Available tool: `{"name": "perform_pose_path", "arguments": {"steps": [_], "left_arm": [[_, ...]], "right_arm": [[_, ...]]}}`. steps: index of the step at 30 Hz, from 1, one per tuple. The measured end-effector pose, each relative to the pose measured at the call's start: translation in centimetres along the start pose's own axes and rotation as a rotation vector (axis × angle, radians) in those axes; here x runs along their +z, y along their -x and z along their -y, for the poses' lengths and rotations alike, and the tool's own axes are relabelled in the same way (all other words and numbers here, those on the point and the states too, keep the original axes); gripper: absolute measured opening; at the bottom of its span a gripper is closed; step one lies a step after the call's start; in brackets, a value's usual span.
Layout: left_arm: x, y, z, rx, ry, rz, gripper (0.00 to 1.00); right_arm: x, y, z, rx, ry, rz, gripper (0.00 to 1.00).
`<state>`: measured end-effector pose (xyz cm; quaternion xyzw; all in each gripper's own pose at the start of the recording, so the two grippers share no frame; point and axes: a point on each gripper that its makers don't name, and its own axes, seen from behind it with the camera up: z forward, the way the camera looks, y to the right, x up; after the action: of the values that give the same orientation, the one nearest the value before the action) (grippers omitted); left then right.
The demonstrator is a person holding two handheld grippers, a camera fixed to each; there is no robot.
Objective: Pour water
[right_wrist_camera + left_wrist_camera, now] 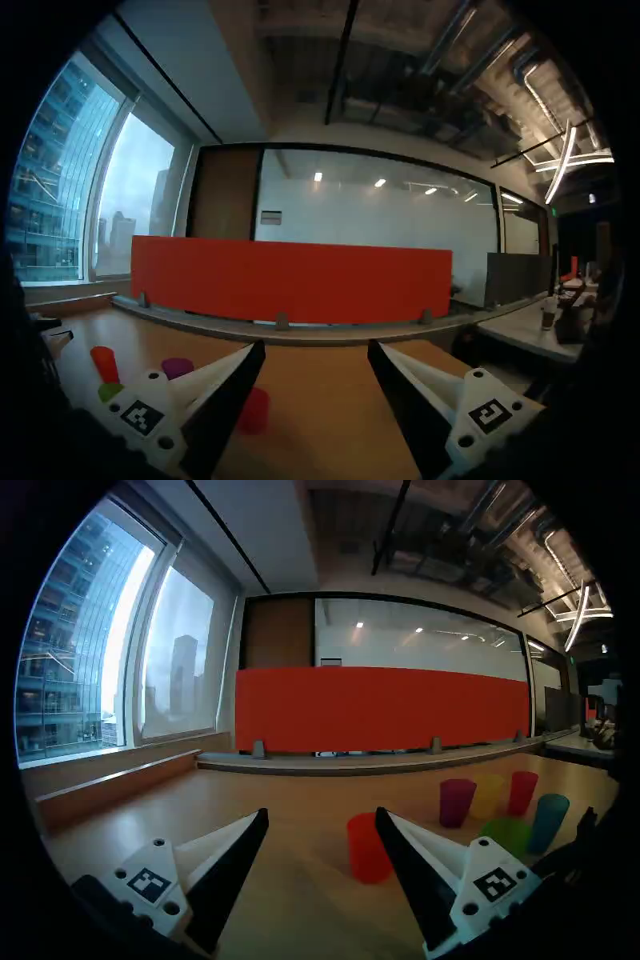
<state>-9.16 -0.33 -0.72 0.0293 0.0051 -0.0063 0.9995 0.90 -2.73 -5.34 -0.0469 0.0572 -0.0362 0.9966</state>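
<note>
The table (320, 784) is long, made of light wood. A red panel (376, 708) stands along its far edge. Big windows (96, 664) show tall buildings. A wall sign (270, 217) is too small to read.

The left claw (320, 812) is wide open and holds nothing. An orange cup (366, 850) stands just ahead of it. A purple cup (457, 802), yellow cup (486, 796), blue cup (550, 822) and green cup (506, 834) stand close together farther right.

The right claw (314, 345) is wide open and empty, with a red cup (254, 410) on the table ahead.
</note>
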Motion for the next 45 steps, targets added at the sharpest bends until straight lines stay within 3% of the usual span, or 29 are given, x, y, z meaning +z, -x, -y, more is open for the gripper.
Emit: {"name": "perform_pose_path", "arguments": {"steps": [23,29,35,39,45], "left_arm": [[-0.1,-0.1,-0.1,0.006,0.0,0.001,0.99],[-0.1,-0.1,-0.1,0.006,0.0,0.001,0.99],[-0.1,-0.1,-0.1,0.006,0.0,0.001,0.99],[0.0,-0.1,-0.1,0.006,0.0,0.001,0.99],[0.0,-0.1,-0.1,0.006,0.0,0.001,0.99]], "right_arm": [[-0.6,0.8,0.0,0.004,-0.025,-0.019,0.99],[0.3,2.5,-0.4,-0.001,-0.008,-0.016,0.99],[1.4,4.4,-0.7,-0.047,0.022,-0.018,0.99],[1.5,5.5,0.0,-0.056,-0.003,-0.023,0.99],[1.5,6.7,0.2,-0.019,-0.039,-0.031,1.0]]}}
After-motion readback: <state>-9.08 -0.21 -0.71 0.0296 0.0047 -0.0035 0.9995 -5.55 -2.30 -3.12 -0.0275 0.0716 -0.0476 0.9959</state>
